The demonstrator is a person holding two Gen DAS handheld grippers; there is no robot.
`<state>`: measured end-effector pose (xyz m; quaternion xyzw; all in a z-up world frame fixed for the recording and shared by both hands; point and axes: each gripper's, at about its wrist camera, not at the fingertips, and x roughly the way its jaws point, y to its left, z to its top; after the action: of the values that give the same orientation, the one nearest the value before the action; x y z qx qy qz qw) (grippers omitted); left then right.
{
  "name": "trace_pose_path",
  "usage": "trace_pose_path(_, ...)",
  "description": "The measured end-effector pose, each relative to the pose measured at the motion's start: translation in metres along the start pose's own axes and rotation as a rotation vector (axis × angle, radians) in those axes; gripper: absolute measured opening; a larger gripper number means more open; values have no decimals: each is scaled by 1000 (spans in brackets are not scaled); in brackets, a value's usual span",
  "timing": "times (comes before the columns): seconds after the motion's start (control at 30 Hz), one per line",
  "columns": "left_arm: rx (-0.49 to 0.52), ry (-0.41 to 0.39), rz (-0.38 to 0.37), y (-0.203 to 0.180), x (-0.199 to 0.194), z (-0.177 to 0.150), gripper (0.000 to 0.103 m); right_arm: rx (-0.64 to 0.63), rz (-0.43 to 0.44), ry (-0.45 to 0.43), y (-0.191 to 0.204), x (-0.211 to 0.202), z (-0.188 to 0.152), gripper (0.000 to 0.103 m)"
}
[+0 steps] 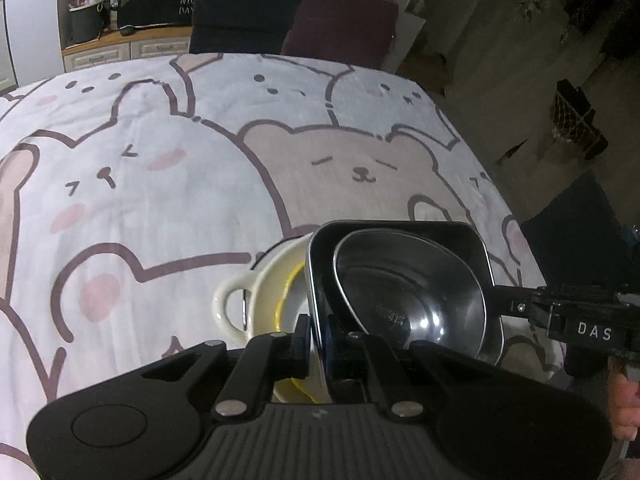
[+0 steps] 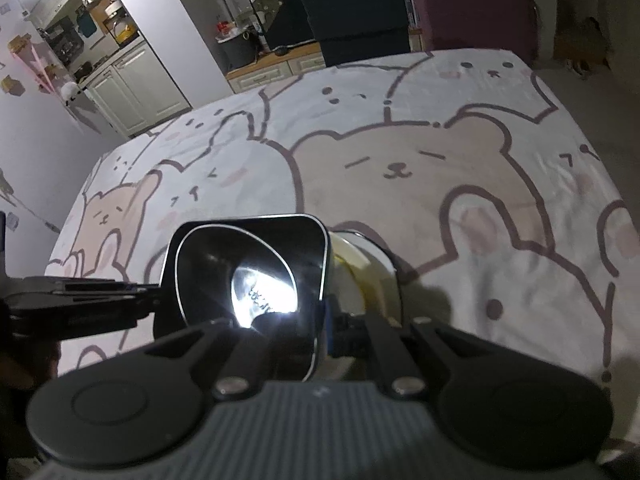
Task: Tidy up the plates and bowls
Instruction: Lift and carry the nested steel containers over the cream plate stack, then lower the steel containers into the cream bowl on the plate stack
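1. Landmark: square black tray with a raised rim [image 1: 472, 236]. A round stainless-steel bowl [image 1: 412, 292] sits nested inside it.
2. Left gripper [image 1: 318, 344]: jaws narrow, clamped on the tray's near-left rim; the rim passes between the pads.
3. Right gripper [image 2: 320, 332]: jaws likewise narrow, pinching the rim on the opposite side. In the left wrist view its fingers reach the tray's right edge.
4. The tray is thus held by both grippers at once, tilted, above a bear-and-rabbit print bedsheet [image 1: 160, 200].
5. A cream ceramic bowl with a loop handle [image 1: 236, 304] lies just beside the tray on the left gripper's side, partly under the tray's edge. Touching or not: cannot tell. A yellow band shows inside it.
6. Key relation: the tray spans straight between the two sets of jaws, so neither hand is nearer; both carry it equally.
7. Judgement: the likely next move is lowering the tray stack onto or beside the cream bowl. Both hands need to descend together, or the steel bowl may slide.
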<state>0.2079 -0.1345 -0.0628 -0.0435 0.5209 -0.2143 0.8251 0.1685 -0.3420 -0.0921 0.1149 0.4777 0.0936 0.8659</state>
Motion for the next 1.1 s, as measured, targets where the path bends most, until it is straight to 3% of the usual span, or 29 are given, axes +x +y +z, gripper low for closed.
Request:
trace_pose_path(0.37, 5, 42, 19, -6, 16, 0, 8, 4, -23, 51, -17, 13, 3, 6)
trace_pose_path(1.1, 7, 77, 35, 2, 22, -4, 9, -12, -33, 114, -15, 41, 10, 6)
